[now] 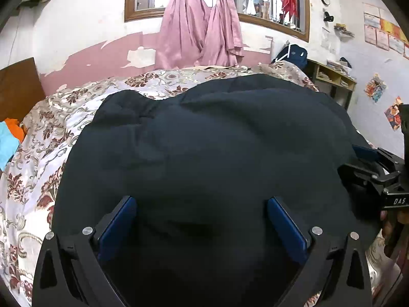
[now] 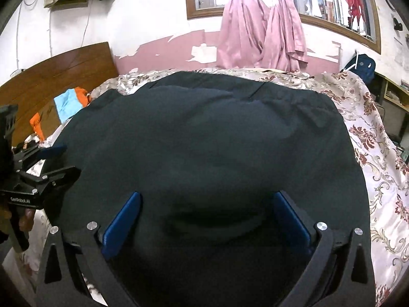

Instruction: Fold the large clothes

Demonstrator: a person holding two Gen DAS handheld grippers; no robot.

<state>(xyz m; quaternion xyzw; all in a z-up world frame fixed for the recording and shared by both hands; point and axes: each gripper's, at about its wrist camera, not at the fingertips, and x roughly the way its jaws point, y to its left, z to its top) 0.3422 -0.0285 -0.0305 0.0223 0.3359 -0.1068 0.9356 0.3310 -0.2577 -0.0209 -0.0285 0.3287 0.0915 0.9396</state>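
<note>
A large dark garment (image 1: 217,140) lies spread and folded over on the flowered bedspread (image 1: 38,140). My left gripper (image 1: 202,202) hovers over its near edge, jaws wide apart, blue pads (image 1: 120,220) not pressing the cloth. In the right wrist view the same garment (image 2: 204,140) fills the middle, and my right gripper (image 2: 207,197) stands open over its near edge, blue pads (image 2: 122,220) clear of the fabric. Each gripper shows at the edge of the other's view: the right gripper (image 1: 368,163) at the right, the left gripper (image 2: 51,158) at the left, both open.
The bed (image 2: 370,138) runs to a pink and white wall with pink curtains (image 1: 199,25) under a window. A wooden headboard (image 2: 51,76) stands at the left, with blue and orange clothes (image 2: 69,102) beside it. A shelf (image 1: 332,74) and a blue backpack (image 1: 294,53) stand at the right.
</note>
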